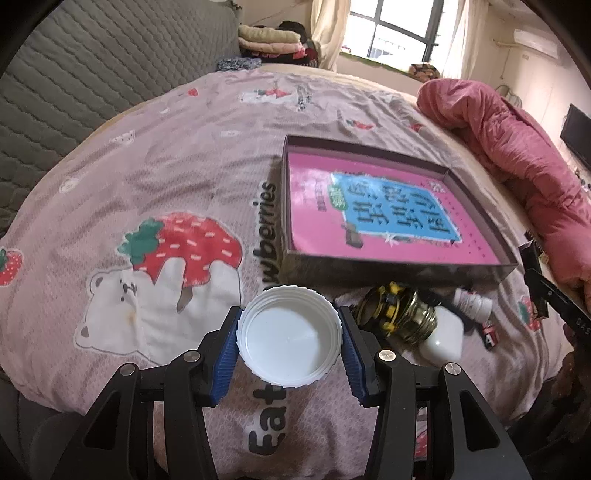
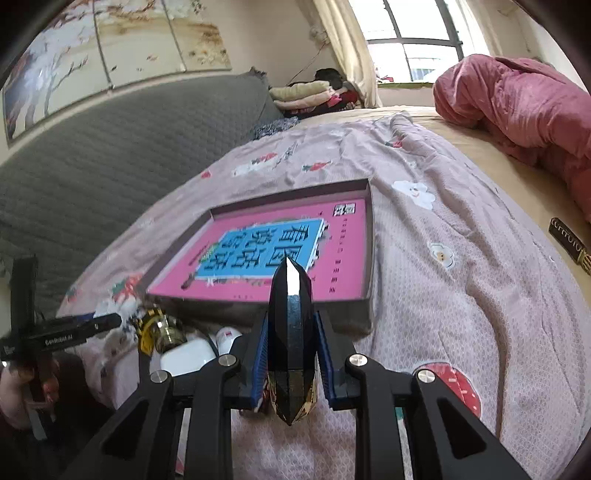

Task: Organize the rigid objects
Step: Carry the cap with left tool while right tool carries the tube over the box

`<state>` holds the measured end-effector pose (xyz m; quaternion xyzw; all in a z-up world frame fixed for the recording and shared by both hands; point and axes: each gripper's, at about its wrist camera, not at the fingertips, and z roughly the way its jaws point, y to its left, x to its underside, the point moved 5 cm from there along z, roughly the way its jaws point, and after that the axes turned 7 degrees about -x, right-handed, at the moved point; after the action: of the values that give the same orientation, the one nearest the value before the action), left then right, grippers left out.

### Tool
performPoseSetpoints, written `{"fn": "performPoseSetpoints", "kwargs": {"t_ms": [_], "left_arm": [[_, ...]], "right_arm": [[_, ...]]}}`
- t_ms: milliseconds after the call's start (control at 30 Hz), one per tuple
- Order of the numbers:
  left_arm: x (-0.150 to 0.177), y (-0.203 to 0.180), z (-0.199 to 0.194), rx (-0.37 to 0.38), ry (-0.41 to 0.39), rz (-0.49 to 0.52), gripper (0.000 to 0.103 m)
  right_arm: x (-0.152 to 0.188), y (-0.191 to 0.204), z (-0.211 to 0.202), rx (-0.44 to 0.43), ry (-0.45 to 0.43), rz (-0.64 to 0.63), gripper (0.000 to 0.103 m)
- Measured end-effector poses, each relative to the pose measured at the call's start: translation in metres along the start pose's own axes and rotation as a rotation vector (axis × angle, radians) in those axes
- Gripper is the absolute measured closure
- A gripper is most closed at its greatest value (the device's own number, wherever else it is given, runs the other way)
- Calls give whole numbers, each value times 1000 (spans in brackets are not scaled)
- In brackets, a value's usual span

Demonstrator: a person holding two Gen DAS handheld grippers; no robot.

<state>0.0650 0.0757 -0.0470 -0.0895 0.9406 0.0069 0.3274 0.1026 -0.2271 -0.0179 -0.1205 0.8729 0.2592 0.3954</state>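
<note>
A pink strawberry-print sheet (image 1: 177, 158) is covering the bed. A grey quilted headboard (image 1: 92, 66) is standing behind it, with folded clothes (image 1: 269, 40) lying beside a window (image 1: 402, 26). A red quilt (image 2: 517, 107) is lying bunched on the bed, and a painted panel (image 2: 110, 48) is hanging above the headboard.

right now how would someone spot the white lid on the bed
Start at the shallow box holding the pink book on the strawberry-print sheet. Nearer the camera, the left gripper grips a round white lid, hollow side up. Unlike the clutter beside it, it is ridged and held.
</note>
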Motion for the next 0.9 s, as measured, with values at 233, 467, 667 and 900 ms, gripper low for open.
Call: {"fn": "performPoseSetpoints", "kwargs": {"t_ms": [233,467,667,900], "left_arm": [[-22,-8,-3,13,-45,-17,52],[-42,-25,6,30,-62,-15,52],[-59,-37,13,20,-87,-1,52],[-76,-41,35,6,-66,-19,52]], "right_arm": [[-15,3,-1,-13,-50,38,78],[-37,7,17,15,-75,45,78],[-57,-1,41,95,-88,46,78],[-51,-11,70,226,1,-22,78]]}}
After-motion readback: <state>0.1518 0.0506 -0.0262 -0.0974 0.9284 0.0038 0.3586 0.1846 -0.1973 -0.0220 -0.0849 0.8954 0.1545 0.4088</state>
